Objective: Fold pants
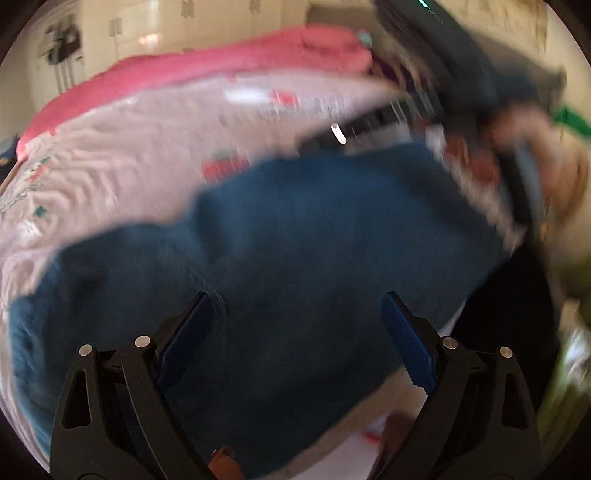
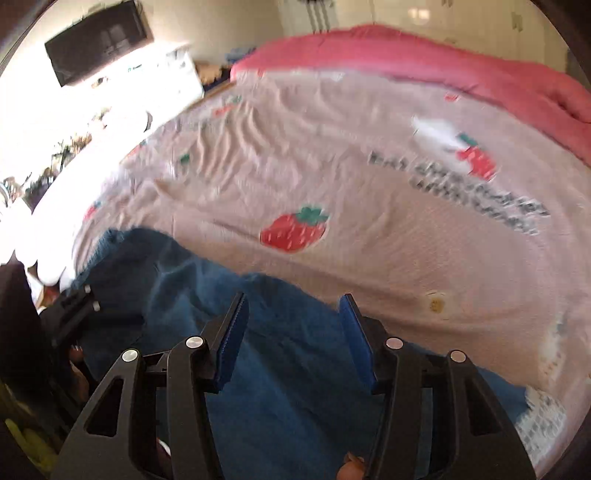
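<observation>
Dark blue pants (image 1: 295,240) lie spread on a bed, blurred in both views. In the left wrist view my left gripper (image 1: 297,299) hovers over the fabric, its jaws wide apart and nothing pinched between the blue pads. In the right wrist view my right gripper (image 2: 293,299) is over the pants (image 2: 258,369) near their far edge. Its jaws stand apart and the pads press on nothing. A dark blurred tool held by a hand (image 1: 565,173) crosses the upper right of the left wrist view. Part of the left gripper's black frame (image 2: 74,310) shows at the left edge of the right wrist view.
The bed is covered by a pale pink sheet (image 2: 369,166) printed with strawberries and lettering, also visible as the sheet (image 1: 129,155). A bright pink blanket (image 2: 406,55) is bunched along the far side. A black screen (image 2: 99,40) hangs on the wall; white cabinets (image 1: 147,22) stand behind.
</observation>
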`<action>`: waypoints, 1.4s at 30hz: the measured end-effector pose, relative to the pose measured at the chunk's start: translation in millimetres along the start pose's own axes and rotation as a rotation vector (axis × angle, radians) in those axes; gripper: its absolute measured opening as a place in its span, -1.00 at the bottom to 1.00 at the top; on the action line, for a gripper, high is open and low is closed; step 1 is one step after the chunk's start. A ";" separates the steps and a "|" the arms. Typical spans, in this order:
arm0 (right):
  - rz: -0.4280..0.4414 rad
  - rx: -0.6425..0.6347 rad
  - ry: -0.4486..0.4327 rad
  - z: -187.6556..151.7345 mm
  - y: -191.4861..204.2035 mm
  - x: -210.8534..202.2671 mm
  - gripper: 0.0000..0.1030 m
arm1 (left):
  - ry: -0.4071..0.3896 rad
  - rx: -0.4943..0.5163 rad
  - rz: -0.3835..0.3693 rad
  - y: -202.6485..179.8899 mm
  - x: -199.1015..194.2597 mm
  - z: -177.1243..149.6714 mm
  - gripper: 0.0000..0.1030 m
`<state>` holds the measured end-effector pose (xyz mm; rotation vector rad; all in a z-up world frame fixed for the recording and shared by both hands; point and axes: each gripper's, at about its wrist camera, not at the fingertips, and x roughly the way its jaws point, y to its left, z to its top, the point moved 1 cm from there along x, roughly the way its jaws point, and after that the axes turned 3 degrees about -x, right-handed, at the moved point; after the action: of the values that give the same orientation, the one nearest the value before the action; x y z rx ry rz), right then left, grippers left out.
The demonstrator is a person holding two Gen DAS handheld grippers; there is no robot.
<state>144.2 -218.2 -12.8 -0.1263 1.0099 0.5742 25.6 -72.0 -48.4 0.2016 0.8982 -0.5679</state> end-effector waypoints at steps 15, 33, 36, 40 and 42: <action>0.232 0.129 0.044 34.8 -15.0 -6.7 0.22 | -0.023 0.041 -0.022 -6.1 6.2 -21.5 0.71; 0.228 0.286 0.015 48.5 -10.3 10.6 -0.91 | -0.058 -0.035 -0.089 9.6 -5.7 -23.2 0.76; 0.178 0.304 0.004 50.2 -22.1 17.0 -1.00 | -0.056 -0.023 -0.076 7.5 -5.2 -24.1 0.76; 0.135 0.318 0.005 44.5 -40.6 15.2 -1.00 | -0.055 -0.020 -0.074 6.3 -4.2 -24.1 0.78; 0.173 0.323 -0.002 41.3 -44.2 8.7 -0.93 | -0.056 -0.017 -0.073 5.1 -3.5 -23.9 0.79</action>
<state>201.7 -237.4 -4.7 0.2499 1.1053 0.5599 10.3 -57.0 -60.8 0.1374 0.8586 -0.6306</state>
